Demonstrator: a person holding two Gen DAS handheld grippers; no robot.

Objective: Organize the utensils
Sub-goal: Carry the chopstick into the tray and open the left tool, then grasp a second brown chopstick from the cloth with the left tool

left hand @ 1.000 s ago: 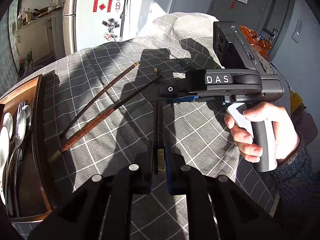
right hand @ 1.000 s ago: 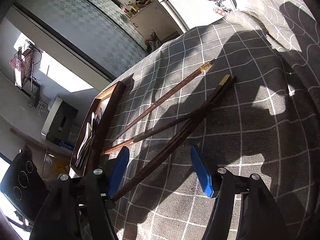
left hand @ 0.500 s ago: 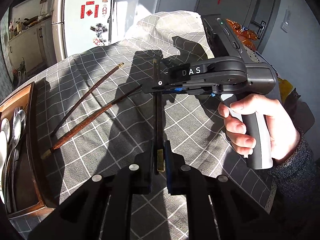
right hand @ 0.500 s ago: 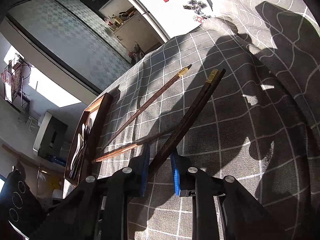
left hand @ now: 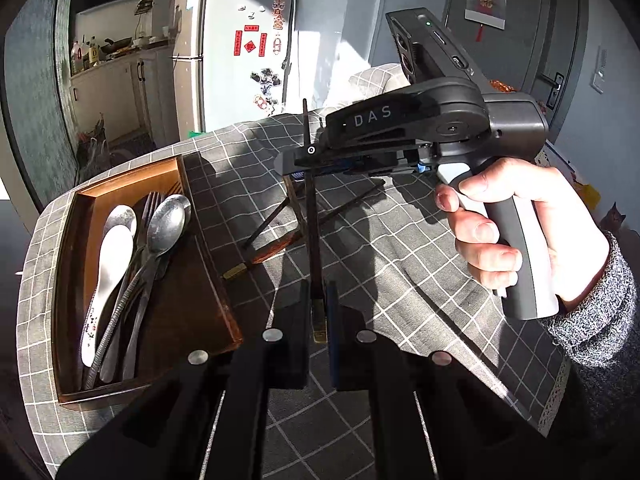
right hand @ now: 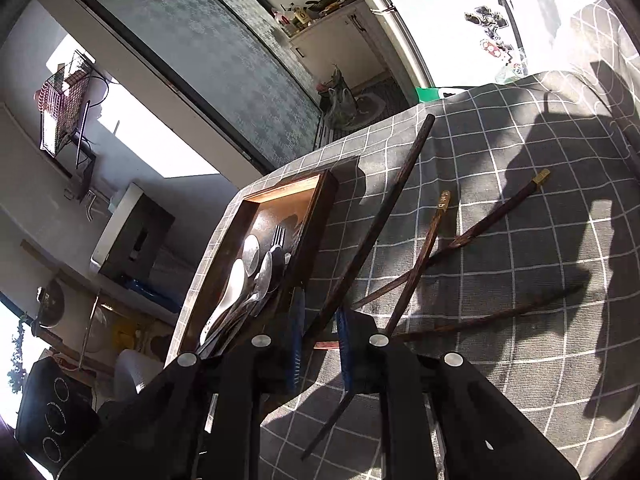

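Bench [left hand: 400,264] under a checked cloth [right hand: 520,240]. Tray [left hand: 192,312] at the bench's left edge, long side running along that edge. In the tray: spoons [left hand: 160,224] and a fork [left hand: 150,204] bunched against its left wall, bowls toward the far end; right part of the tray bare.

Right of the tray, on the cloth toward mid-bench: two chopsticks [right hand: 424,264] lying crossed.

Held chopstick [left hand: 314,240] above the bench, between tray and crossed pair: near end in the left gripper [left hand: 318,320], farther along its length in the right gripper [right hand: 320,332].

Fridge [left hand: 224,52] beyond the bench's far edge.
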